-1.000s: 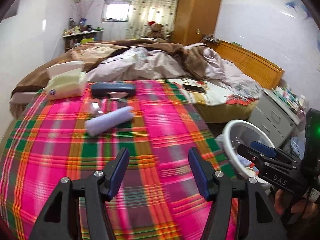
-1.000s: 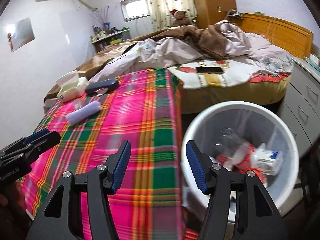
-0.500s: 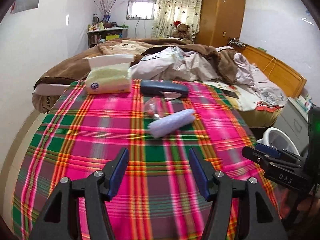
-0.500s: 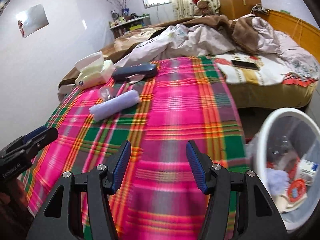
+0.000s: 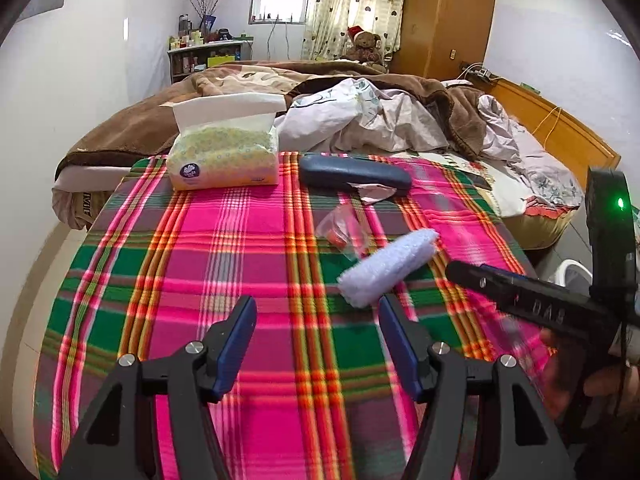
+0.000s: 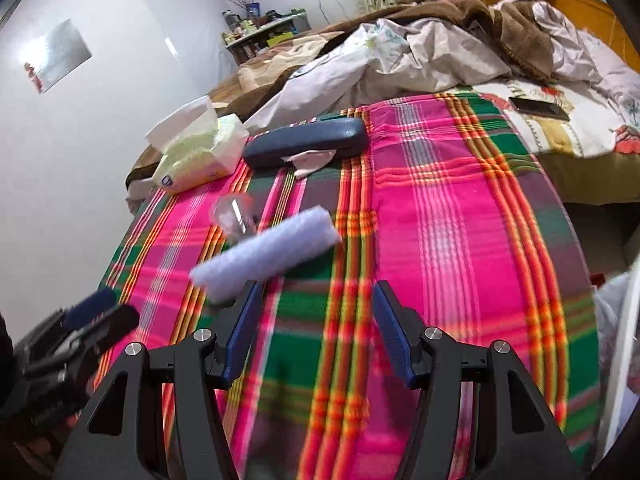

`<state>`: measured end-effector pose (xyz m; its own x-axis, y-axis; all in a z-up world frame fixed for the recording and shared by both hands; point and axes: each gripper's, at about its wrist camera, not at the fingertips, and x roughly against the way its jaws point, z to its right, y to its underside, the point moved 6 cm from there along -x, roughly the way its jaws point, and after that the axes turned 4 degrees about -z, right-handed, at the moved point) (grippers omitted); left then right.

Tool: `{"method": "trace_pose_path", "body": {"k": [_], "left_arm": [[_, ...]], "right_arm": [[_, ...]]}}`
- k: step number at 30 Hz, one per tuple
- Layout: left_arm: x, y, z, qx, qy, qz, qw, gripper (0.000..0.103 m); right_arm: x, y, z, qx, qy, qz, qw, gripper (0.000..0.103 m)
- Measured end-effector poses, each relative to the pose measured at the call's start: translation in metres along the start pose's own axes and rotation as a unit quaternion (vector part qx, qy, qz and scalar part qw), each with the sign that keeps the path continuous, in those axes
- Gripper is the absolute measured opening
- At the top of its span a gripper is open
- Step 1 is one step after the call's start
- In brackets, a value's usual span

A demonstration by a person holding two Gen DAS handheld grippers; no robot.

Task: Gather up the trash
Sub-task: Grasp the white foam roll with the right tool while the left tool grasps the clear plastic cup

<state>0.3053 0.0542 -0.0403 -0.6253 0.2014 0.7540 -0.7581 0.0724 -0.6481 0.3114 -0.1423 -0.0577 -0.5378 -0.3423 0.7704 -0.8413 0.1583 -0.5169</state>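
Both grippers are held over a worktop covered by a pink and green plaid cloth. The left gripper is seen with its jaws apart and nothing between them; only cloth is seen in the gap. The right gripper is likewise seen with jaws spread and empty. In the left wrist view the right gripper is seen at the right edge, blurred, with part of a hand below it.

The trash is seen lying on the cloth. A pale lilac roll is laid at a slant just ahead of the left gripper's right finger, and in the right wrist view it is seen just beyond the right gripper's left finger; contact cannot be told because of blur. A crumpled clear wrapper is seen just behind the roll, touching or nearly so. A scrap of white paper is tucked against the front of a dark blue case. A pack of tissues is stood at the far left corner of the cloth, beside the case. Behind the worktop an unmade bed is seen, and a phone is laid on its sheet. A white bin rim is partly seen at the right, beyond the worktop edge.
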Motion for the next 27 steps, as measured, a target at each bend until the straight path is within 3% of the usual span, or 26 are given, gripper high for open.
{"method": "trace_pose_path", "body": {"k": [6,10,12,18,27], "left_arm": [[-0.016,-0.017,-0.005,-0.002,0.008,-0.004,1.0000,0.066],[-0.026,-0.027,-0.006,0.004,0.024,-0.011,0.9997,0.066],[-0.033,-0.031,-0.008,0.011,0.039,-0.017,0.9990,0.066],[-0.048,-0.040,-0.008,0.025,0.054,-0.023,0.9980,0.066],[-0.071,-0.049,0.011,0.029,0.074,-0.043,0.9959,0.066]], "right_arm": [[-0.023,-0.022,-0.005,-0.023,-0.022,-0.016,0.999,0.059],[-0.039,-0.025,-0.006,-0.026,-0.007,-0.041,0.999,0.058],[-0.043,-0.024,-0.008,-0.014,-0.007,-0.049,0.999,0.037],[-0.036,-0.025,-0.006,0.005,-0.009,-0.045,0.999,0.021],[-0.023,-0.035,0.018,0.017,0.022,-0.032,0.999,0.016]]}}
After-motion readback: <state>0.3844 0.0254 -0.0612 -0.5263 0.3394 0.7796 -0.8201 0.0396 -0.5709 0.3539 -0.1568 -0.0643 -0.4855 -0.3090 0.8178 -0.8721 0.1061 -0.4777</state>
